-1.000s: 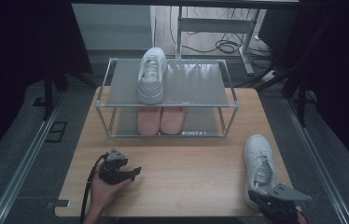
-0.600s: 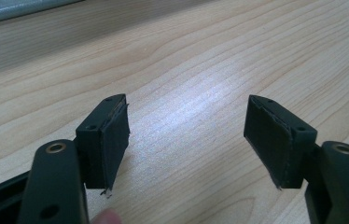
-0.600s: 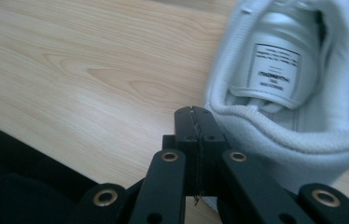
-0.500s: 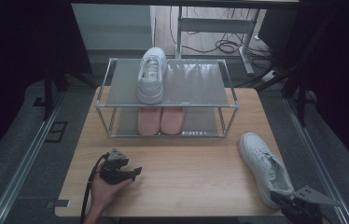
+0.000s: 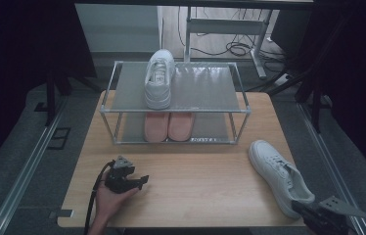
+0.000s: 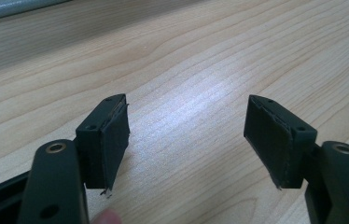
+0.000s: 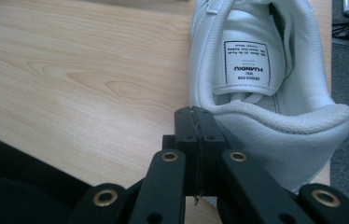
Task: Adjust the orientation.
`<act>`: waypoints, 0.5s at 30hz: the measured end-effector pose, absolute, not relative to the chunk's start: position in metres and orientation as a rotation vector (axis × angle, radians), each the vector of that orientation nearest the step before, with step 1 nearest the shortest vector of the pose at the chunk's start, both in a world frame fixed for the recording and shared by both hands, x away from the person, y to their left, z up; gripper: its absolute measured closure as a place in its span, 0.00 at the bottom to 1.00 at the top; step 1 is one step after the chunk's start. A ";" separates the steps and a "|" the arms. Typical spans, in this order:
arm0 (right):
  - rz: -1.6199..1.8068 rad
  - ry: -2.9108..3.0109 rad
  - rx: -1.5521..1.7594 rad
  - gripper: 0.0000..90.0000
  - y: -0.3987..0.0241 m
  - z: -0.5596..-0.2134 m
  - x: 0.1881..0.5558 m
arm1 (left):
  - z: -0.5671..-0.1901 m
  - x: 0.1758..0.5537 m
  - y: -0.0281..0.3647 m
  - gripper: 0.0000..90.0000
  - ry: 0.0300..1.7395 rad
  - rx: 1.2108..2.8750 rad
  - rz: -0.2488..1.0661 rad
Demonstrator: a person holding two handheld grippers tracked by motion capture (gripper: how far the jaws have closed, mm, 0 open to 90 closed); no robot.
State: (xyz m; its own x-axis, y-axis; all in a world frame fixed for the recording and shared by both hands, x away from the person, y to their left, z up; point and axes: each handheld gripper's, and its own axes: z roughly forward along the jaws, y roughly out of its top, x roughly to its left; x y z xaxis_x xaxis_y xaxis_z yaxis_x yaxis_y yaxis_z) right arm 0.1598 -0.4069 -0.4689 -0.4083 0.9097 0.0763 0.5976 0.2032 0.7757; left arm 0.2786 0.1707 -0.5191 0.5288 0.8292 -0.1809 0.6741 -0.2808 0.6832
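The wooden tabletop (image 5: 195, 191) takes up the middle of the high view. Toward the upper middle of the frame stands a metal shoe rack (image 5: 176, 105) with two shelves. On its top shelf lies one white sneaker (image 5: 159, 78), heel toward the viewer; on the lower shelf a pair of pink shoes (image 5: 168, 125) sits side by side.

At the lower right of the high view a second white sneaker (image 5: 280, 175) lies on the tabletop close to its right edge, toe pointing to the upper left, heel toward the bottom right corner. The right claw (image 5: 304, 209) sits at that heel. In the right gripper view its jaws are clenched together on the padded rim of the heel collar, gripping the shoe (image 7: 266, 84).

At the lower left of the high view a hand (image 5: 110, 203) holds the left claw (image 5: 144, 180) low over bare wood. In the left gripper view its jaws stand wide apart, released, with nothing between them.
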 end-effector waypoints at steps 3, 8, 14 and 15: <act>1.035 2.069 1.403 1.00 -0.407 -0.469 0.160 | -0.519 0.278 0.171 0.35 1.216 2.035 0.272; 1.060 2.052 1.416 1.00 -0.413 -0.466 0.161 | -0.519 0.279 0.171 0.35 1.218 2.035 0.272; 1.135 2.061 1.350 1.00 -0.405 -0.451 0.168 | -0.519 0.278 0.170 0.35 1.219 2.034 0.268; 1.139 2.062 1.337 1.00 -0.404 -0.448 0.170 | -0.519 0.278 0.170 0.35 1.216 2.035 0.271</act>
State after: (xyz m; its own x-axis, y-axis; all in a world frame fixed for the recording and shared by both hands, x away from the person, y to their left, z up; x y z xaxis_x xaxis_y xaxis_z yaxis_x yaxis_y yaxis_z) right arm 0.1696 -0.4042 -0.4479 -0.4429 0.8932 0.0771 0.5407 0.1976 0.8177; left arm 0.2785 0.1701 -0.5189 0.5286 0.8291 -0.1823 0.6734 -0.2788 0.6847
